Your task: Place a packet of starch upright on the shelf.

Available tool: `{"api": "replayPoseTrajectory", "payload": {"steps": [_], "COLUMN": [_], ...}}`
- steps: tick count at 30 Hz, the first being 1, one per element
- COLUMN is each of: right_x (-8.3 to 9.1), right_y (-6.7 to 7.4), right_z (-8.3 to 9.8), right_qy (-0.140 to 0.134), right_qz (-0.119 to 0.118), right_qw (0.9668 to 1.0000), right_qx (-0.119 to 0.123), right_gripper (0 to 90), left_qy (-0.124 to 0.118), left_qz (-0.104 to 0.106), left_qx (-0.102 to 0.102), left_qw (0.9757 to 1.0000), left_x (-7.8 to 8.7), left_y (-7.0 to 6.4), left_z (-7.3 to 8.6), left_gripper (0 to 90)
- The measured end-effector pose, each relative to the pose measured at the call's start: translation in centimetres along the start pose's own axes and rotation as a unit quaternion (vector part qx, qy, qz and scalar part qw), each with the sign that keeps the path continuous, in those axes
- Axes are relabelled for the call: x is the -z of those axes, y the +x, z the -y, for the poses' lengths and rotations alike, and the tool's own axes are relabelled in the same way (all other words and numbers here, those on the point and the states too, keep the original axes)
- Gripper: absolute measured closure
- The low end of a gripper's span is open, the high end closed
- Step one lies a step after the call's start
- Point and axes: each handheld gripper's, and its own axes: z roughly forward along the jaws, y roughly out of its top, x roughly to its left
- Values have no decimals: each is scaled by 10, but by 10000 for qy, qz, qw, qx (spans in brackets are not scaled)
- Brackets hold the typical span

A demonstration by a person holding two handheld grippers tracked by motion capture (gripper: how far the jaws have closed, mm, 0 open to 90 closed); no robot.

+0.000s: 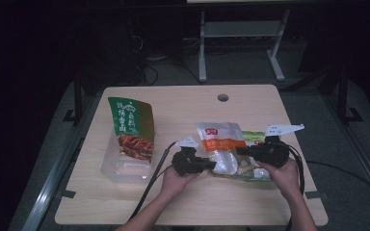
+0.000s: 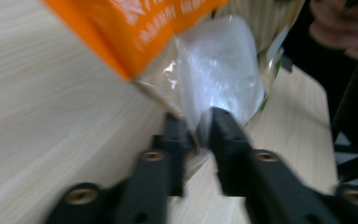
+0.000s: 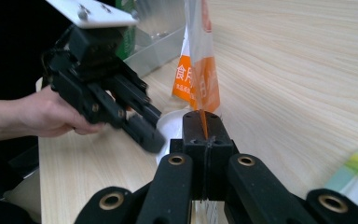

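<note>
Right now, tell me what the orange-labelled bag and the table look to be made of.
Orange-labelled bag: thin glossy plastic film, likely; its clear part glints and crumples between the left gripper jaws.
Table: pale wood-grain top with a matte finish, possibly laminate; fine streaks run along it.

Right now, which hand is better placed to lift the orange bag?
Right, probably. The right gripper is shut tight on the orange bag, holding it up on edge. The left gripper pinches only a clear corner.

The snack bag (image 1: 224, 147) lies on the table (image 1: 183, 108), right of the tray (image 1: 125, 166).
</note>
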Motion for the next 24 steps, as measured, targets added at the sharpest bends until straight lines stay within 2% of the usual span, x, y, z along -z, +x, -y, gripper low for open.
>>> {"api": "replayPoseTrajectory", "payload": {"steps": [2, 5, 6, 8, 11, 13, 16, 17, 19, 24], "right_x": [0, -1, -1, -1, -1, -1, -3, -3, -4, -4], "right_y": [-1, 1, 1, 2, 3, 3, 4, 4, 4, 5], "right_z": [1, 0, 0, 0, 0, 0, 0, 0, 0, 0], "right_qy": [-49, -52, -56, -78, -82, -69, -45, -24, -16, 32], "right_qz": [-37, -30, -51, -110, -153, -224, -260, -249, -257, -199], "right_qw": [10000, 10000, 10000, 9999, 9998, 9997, 9996, 9996, 9996, 9997], "right_qx": [-44, 42, 34, 26, 79, 98, 125, 131, 135, 165], "right_gripper": [899, 899, 899, 899, 899, 899, 899, 899, 899, 897], "left_qy": [9, -8, -10, -60, -97, -115, -129, -143, -129, -92], "left_qz": [-29, -26, -33, -103, -62, -1, 252, 229, 164, -78], "left_qx": [-32, -49, -6, 102, 228, 234, 220, 200, 123, -60], "left_qw": [10000, 10000, 10000, 9999, 9997, 9997, 9994, 9994, 9997, 9999], "left_x": [1, 1, 0, -2, -5, -6, -5, -5, -6, -3], "left_y": [-1, 0, 1, 3, 5, 6, 7, 6, 4, -2], "left_z": [0, 1, 1, 1, 0, -2, -5, -6, -7, -9], "left_gripper": [870, 860, 816, 628, 510, 543, 735, 811, 863, 895]}}
